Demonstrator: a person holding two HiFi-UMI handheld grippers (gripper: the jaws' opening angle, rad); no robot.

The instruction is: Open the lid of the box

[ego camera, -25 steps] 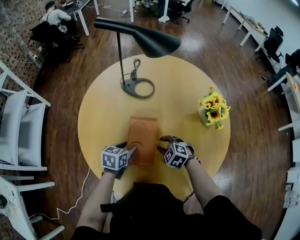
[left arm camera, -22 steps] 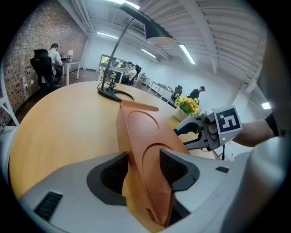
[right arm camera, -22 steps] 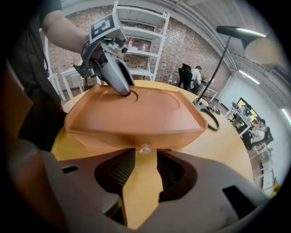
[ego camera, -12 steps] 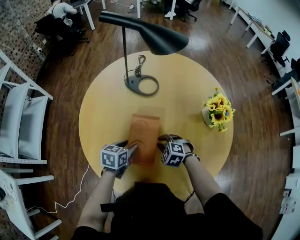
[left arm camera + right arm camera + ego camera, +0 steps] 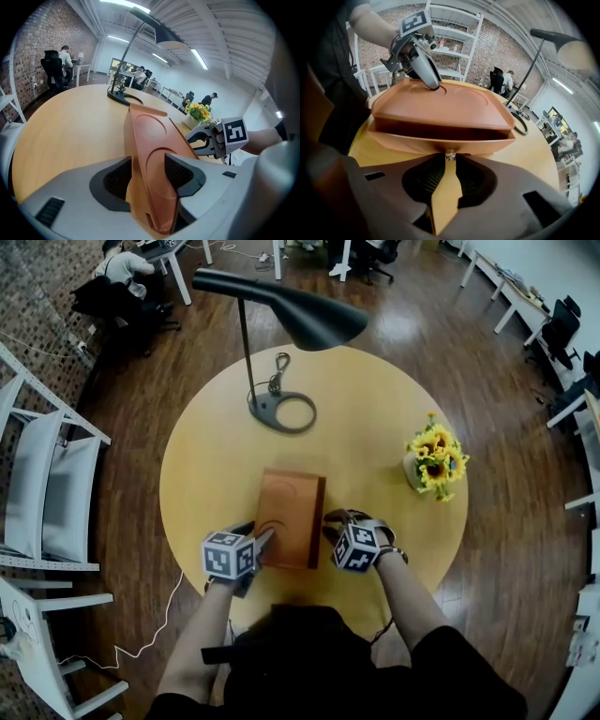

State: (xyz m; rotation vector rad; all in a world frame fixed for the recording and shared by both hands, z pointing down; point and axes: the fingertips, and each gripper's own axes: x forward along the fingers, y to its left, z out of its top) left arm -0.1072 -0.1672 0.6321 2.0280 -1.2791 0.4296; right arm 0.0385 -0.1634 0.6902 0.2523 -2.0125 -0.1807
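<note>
On the left, the box's (image 5: pixel 291 512) near-left edge is being clamped by the left hand-held gripper (image 5: pixel 266 541), with a pad being pressed against each side of it. The box is being carried by the round bench (image 5: pixel 375 418) near its front-centre, with the lid (image 5: pixel 440 105) being held up a crack on the right. There a small metal catch (image 5: pixel 450 153) on the box's lip is being pinched by the right hand-held gripper (image 5: pixel 330 524), its jaws nearly together.

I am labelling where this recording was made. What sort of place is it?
Probably an open-plan office: white desks and office chairs line the room, a person sits working, and there is a brick wall.
</note>
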